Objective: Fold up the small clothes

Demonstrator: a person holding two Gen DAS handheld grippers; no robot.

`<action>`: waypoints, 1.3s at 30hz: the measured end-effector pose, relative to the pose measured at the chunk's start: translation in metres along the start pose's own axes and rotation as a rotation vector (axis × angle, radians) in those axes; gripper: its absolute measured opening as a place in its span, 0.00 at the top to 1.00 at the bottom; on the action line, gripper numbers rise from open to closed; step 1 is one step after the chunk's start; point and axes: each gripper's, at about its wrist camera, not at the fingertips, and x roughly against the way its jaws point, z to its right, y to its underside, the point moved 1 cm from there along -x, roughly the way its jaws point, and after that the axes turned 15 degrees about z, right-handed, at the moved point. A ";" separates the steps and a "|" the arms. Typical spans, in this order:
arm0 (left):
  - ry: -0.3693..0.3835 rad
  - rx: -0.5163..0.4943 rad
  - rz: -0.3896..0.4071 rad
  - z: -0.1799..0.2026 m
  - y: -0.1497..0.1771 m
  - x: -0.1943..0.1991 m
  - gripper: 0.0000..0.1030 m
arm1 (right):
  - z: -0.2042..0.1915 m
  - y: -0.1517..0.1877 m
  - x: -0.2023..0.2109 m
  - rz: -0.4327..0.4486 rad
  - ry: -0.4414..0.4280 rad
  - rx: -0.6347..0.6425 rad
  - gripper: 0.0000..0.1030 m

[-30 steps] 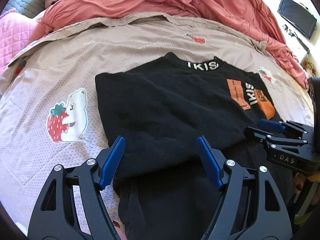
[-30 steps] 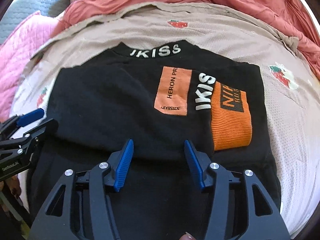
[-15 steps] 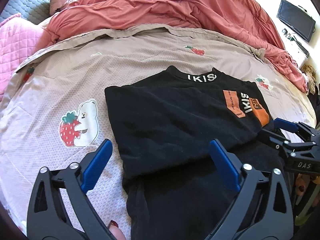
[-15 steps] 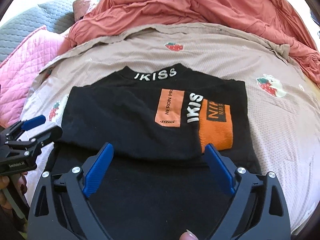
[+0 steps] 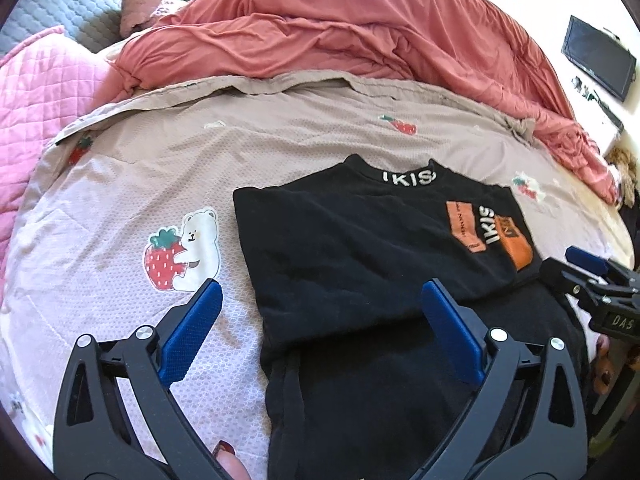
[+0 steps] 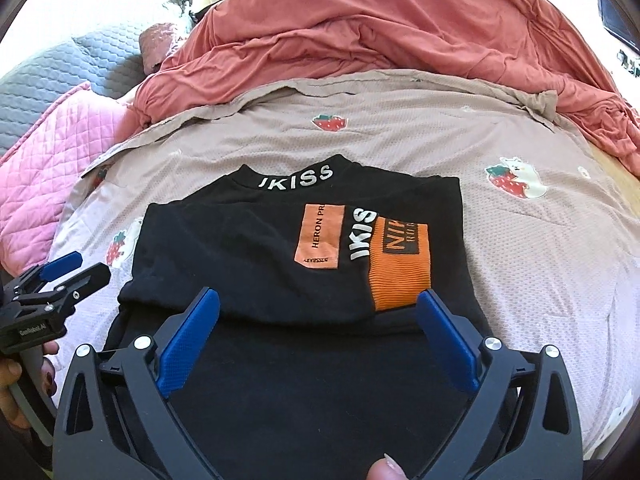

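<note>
A black shirt (image 5: pixel 360 248) (image 6: pixel 240 260) with an orange patch and white "IKISS" lettering lies flat on the bed, collar away from me, its near part folded up over the chest. My left gripper (image 5: pixel 320 292) hovers open over the fold's left edge, nothing between its blue pads. My right gripper (image 6: pixel 318 300) hangs above the fold's near edge; its jaws are opening and hold nothing, the cloth lying below them. Each gripper also shows at the edge of the other's view: the right gripper (image 5: pixel 580 268) and the left gripper (image 6: pixel 76 268).
The shirt rests on a beige bed cover (image 5: pixel 140 168) printed with strawberries and bears. A rumpled red duvet (image 5: pixel 340 40) is bunched along the far side. A pink quilted pillow (image 5: pixel 40 92) lies at the left, and a dark screen (image 5: pixel 598 56) at the far right.
Both grippers have opened wide, let go of the folded shirt edge and lifted back from it. The shirt stays folded on the bed.
</note>
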 end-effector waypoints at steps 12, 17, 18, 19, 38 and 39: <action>-0.030 0.021 0.060 0.005 -0.003 0.034 0.09 | 0.002 -0.009 0.026 0.036 -0.020 0.027 0.05; -0.046 0.034 0.072 0.004 -0.001 0.048 0.09 | 0.003 -0.011 0.043 0.060 -0.026 0.051 0.05; -0.050 0.033 0.075 0.003 -0.001 0.051 0.09 | 0.003 -0.011 0.047 0.066 -0.028 0.055 0.05; -0.058 0.032 0.080 0.003 0.000 0.054 0.09 | 0.003 -0.012 0.049 0.069 -0.029 0.057 0.05; -0.116 0.010 0.063 0.003 0.024 0.090 0.09 | 0.045 0.001 0.100 0.100 0.004 0.046 0.04; -0.119 0.009 0.061 0.003 0.025 0.091 0.09 | 0.048 0.002 0.101 0.098 0.008 0.043 0.04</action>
